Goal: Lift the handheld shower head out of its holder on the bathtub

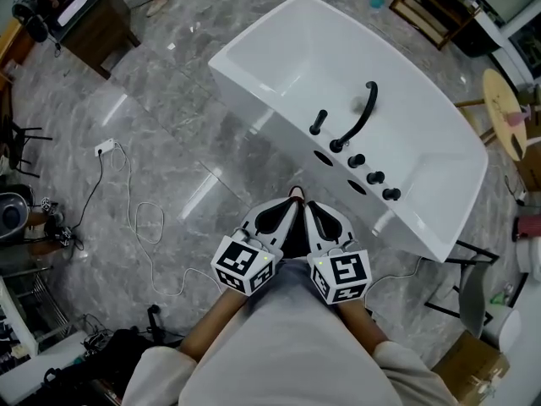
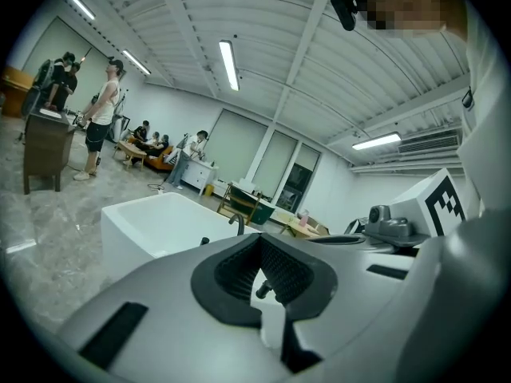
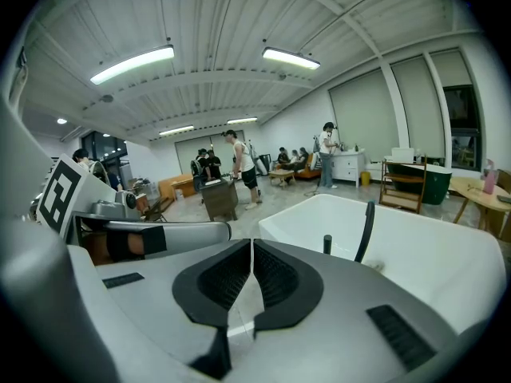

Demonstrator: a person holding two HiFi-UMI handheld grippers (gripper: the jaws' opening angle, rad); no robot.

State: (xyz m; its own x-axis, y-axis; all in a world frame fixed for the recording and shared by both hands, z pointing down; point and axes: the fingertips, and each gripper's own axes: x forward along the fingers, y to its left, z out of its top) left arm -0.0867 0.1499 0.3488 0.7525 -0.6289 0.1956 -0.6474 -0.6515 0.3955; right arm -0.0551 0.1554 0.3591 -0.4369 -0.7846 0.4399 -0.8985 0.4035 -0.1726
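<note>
Approach step: the left gripper (image 1: 292, 199) and right gripper (image 1: 310, 207), both closed and empty, are short of the bathtub (image 1: 254, 30), whose rim holds the upright shower head (image 1: 319, 123); the next move likely requires opening one gripper and advancing.

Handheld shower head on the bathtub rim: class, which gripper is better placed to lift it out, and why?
Right, narrowly. In the head view the shower head stands almost straight ahead of the right gripper; the left gripper sits further left. Both are shut and short of the bathtub.
</note>
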